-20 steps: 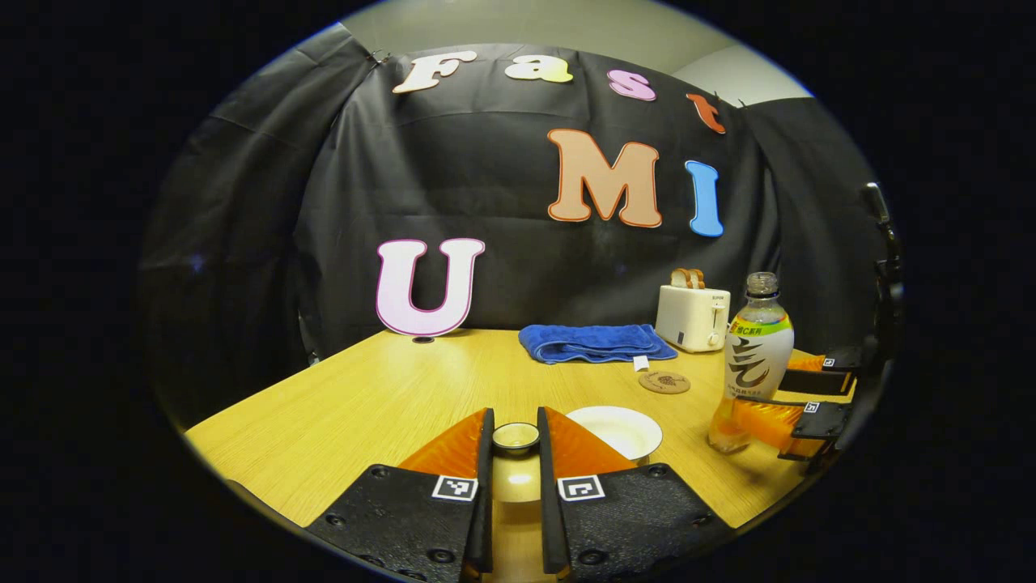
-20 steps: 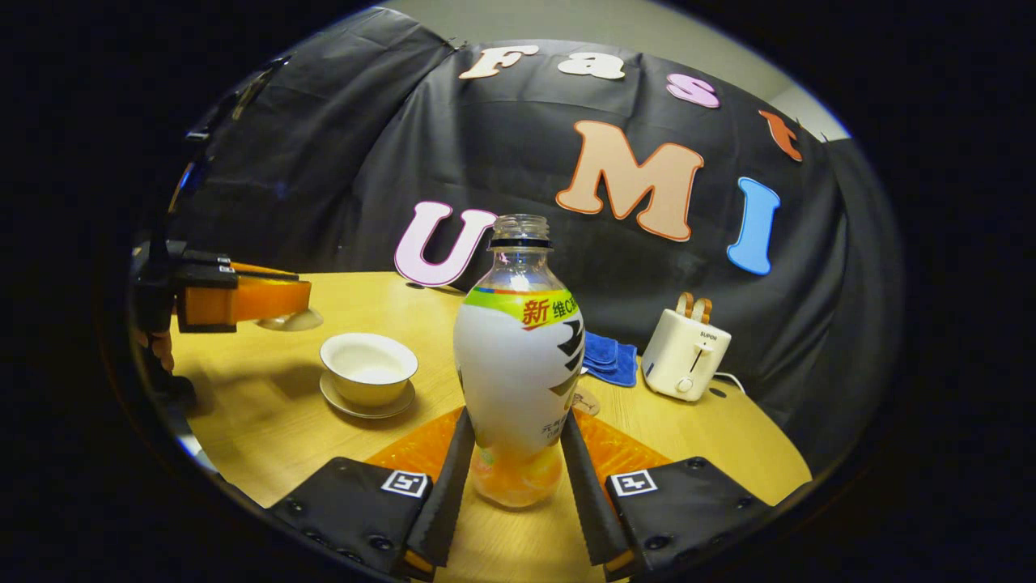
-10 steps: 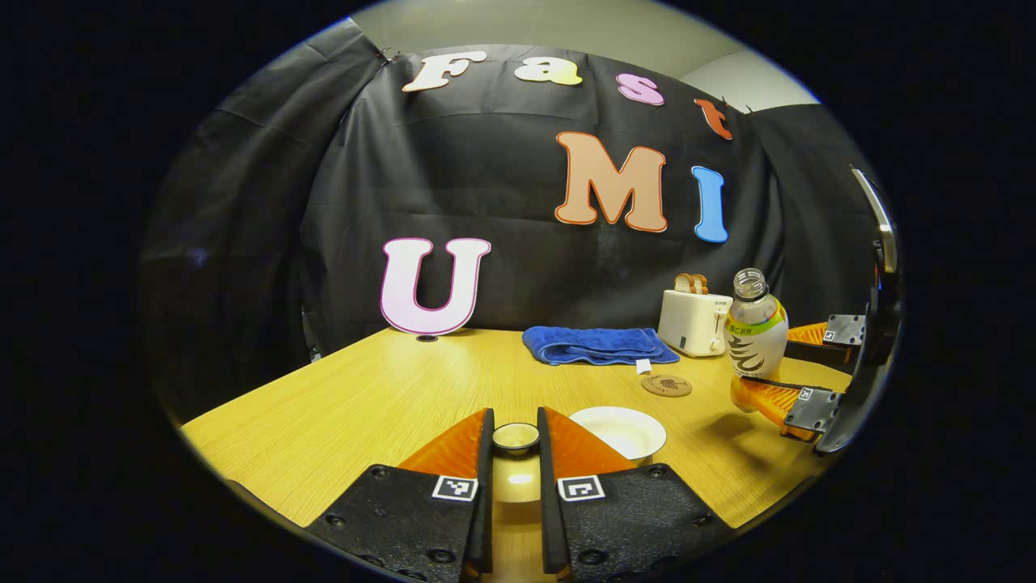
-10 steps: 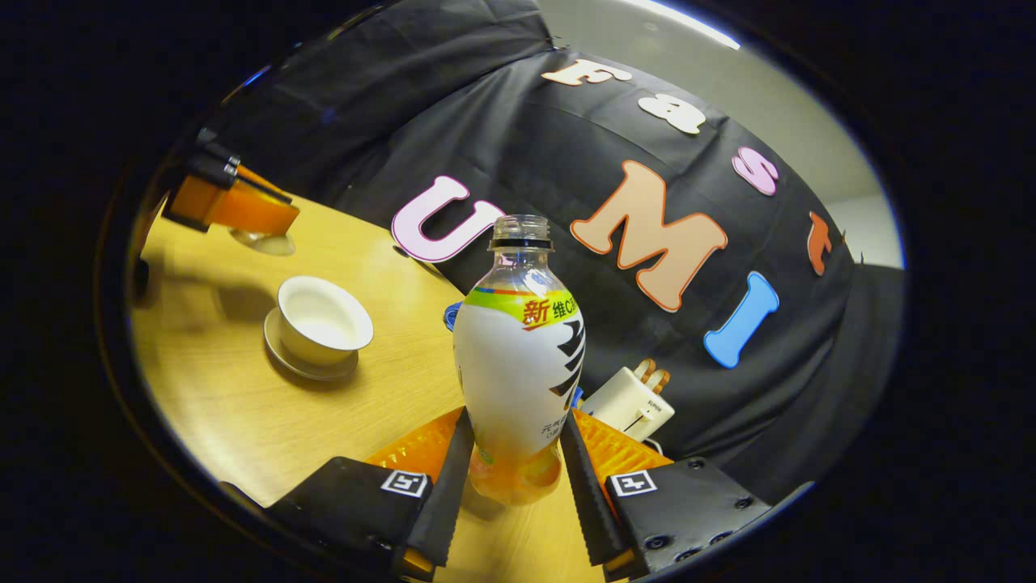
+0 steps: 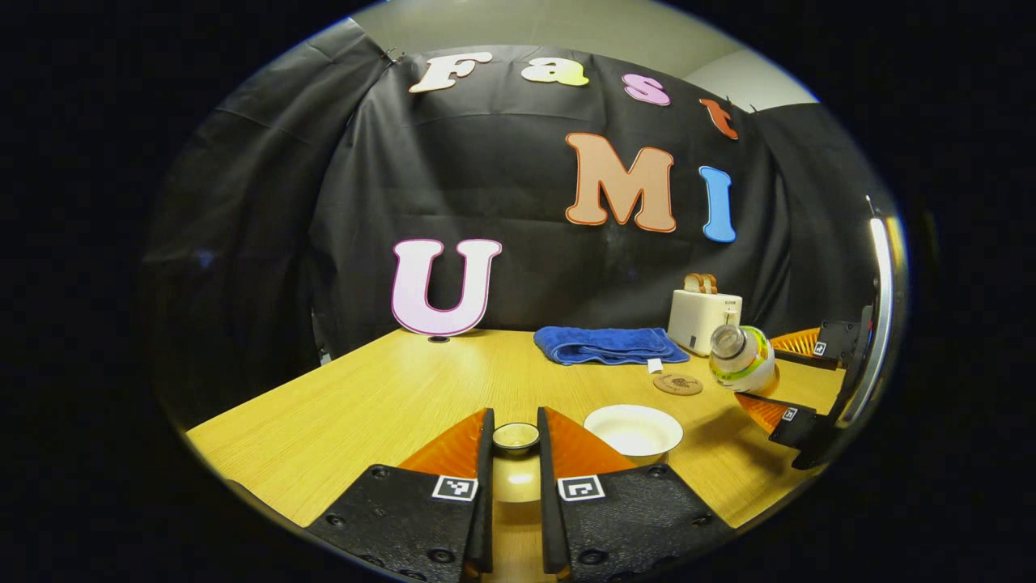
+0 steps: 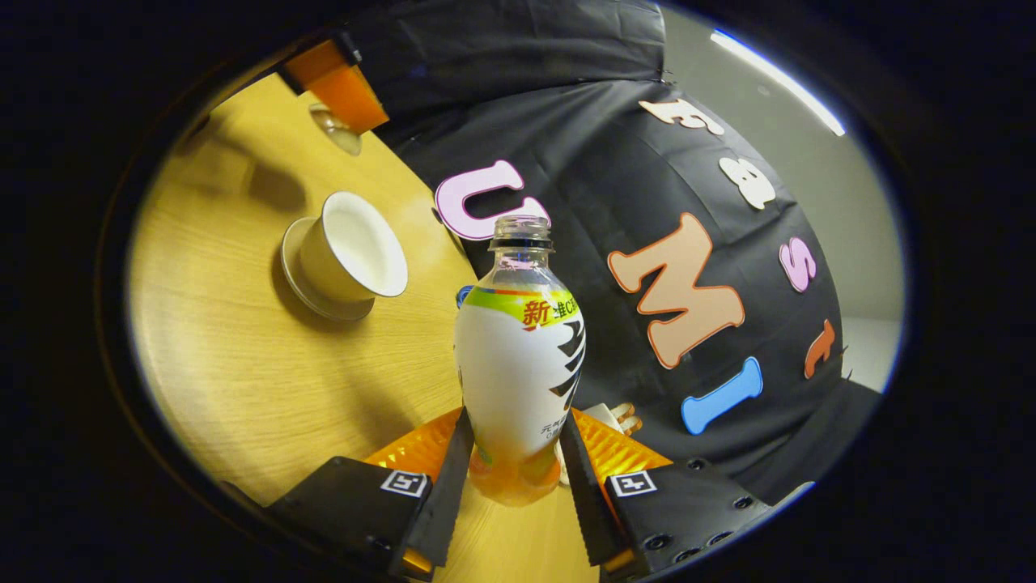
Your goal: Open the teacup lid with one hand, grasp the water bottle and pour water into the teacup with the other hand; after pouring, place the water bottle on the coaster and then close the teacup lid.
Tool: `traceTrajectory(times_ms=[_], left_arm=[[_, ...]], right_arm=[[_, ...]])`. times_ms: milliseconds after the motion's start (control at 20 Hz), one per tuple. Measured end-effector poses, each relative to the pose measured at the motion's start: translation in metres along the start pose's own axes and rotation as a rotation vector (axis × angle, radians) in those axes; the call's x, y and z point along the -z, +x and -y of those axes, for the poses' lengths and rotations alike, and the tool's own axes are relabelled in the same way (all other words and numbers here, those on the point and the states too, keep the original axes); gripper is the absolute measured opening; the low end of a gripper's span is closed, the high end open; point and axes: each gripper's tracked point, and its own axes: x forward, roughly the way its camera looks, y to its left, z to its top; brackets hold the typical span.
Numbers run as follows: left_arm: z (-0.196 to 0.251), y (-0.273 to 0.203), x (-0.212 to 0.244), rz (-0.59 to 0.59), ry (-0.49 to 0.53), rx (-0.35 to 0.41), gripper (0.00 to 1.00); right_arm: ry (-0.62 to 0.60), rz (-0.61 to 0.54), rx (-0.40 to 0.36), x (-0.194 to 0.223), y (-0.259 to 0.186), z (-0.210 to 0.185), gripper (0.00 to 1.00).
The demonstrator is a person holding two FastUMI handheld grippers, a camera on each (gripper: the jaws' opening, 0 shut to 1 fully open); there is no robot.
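Note:
My left gripper (image 5: 515, 433) is shut on the knob of the teacup lid (image 5: 515, 438), held up off the table. Just right of it stands the open white teacup (image 5: 633, 429). Farther right, my right gripper (image 5: 797, 380) holds the water bottle (image 5: 741, 359), tipped with its open neck toward the cup. In the right gripper view my right gripper (image 6: 510, 441) is shut on the capless bottle (image 6: 518, 356). The teacup (image 6: 354, 253) on its saucer lies upper left. Beyond it the left gripper (image 6: 336, 85) holds the lid (image 6: 335, 129). A round coaster (image 5: 678, 383) lies behind the cup.
A folded blue towel (image 5: 605, 344) and a white toaster (image 5: 702, 320) with bread stand at the back of the wooden table (image 5: 380, 405). The toaster (image 6: 615, 418) peeks out behind the bottle in the right gripper view.
My right gripper has lifted the bottle off the table and tilted it steadily toward the teacup. The left gripper has kept the lid still.

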Motion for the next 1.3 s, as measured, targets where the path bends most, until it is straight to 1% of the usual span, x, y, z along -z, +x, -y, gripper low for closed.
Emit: traceTrajectory(times_ms=[200,250,300,400,450,500,700,850,1100,1300], left_arm=[[-0.004,-0.001,-0.002,0.005,0.002,-0.006,0.21],[-0.004,-0.001,-0.002,0.006,0.000,-0.005,0.21],[-0.004,-0.001,-0.002,0.006,0.000,-0.005,0.21],[-0.005,-0.001,-0.003,0.004,0.001,-0.008,0.21],[-0.005,0.000,-0.002,0.003,-0.001,-0.007,0.21],[-0.004,-0.001,-0.002,0.004,-0.003,-0.004,0.21],[0.000,-0.001,-0.003,0.005,-0.003,0.007,0.21],[0.002,-0.001,-0.002,0.003,-0.001,0.007,0.21],[0.003,-0.002,-0.004,0.008,-0.007,0.011,0.21],[0.003,-0.002,-0.003,0.006,-0.011,0.013,0.21]], right_arm=[[-0.125,0.020,0.002,-0.002,0.002,-0.008,0.67],[-0.156,0.025,0.002,-0.003,0.004,-0.010,0.66],[-0.185,0.031,0.001,-0.004,0.002,-0.013,0.67],[-0.231,0.038,-0.004,-0.004,0.001,-0.016,0.67],[-0.249,0.041,-0.005,-0.004,0.000,-0.016,0.65],[-0.266,0.043,-0.005,-0.004,0.001,-0.017,0.65],[-0.344,0.065,0.018,-0.009,0.000,-0.020,0.65],[-0.413,0.082,0.030,-0.015,-0.006,-0.020,0.65],[-0.545,0.116,0.048,-0.022,-0.004,-0.011,0.65],[-0.615,0.138,0.032,-0.025,0.004,-0.005,0.65]])
